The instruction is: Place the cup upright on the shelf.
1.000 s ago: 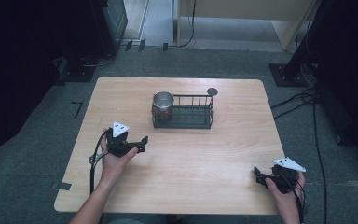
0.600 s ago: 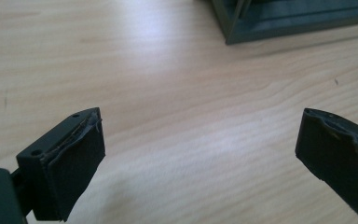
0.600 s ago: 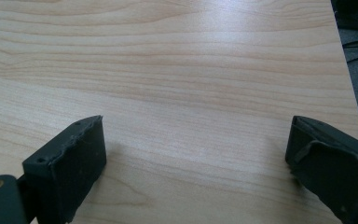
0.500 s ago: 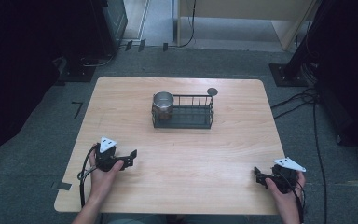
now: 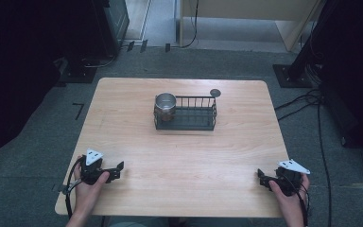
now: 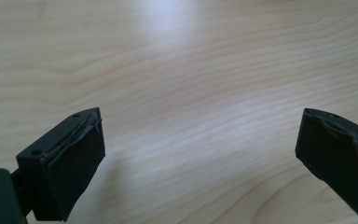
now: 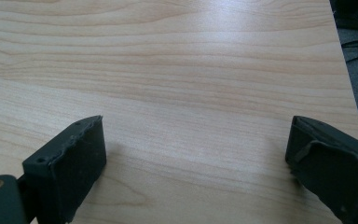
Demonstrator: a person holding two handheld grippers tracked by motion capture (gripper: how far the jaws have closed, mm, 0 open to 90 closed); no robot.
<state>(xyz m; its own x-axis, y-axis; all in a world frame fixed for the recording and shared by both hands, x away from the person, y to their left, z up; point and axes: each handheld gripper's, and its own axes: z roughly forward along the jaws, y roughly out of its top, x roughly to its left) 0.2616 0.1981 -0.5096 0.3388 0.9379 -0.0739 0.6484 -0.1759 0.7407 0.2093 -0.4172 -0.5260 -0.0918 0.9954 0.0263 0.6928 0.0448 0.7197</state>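
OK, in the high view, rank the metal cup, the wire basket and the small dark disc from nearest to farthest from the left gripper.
From the left gripper, at the table's near left:
1. Metal cup, standing in the basket's left end.
2. Wire basket, mid-table, stretching right of the cup.
3. Dark disc, on the table just beyond the basket's far right corner.

A small dark round disc point(image 5: 214, 92) lies on the wooden counter point(image 5: 123, 123); cables point(image 5: 312, 101) trail over the grey floor point(image 5: 38, 151) beside it.
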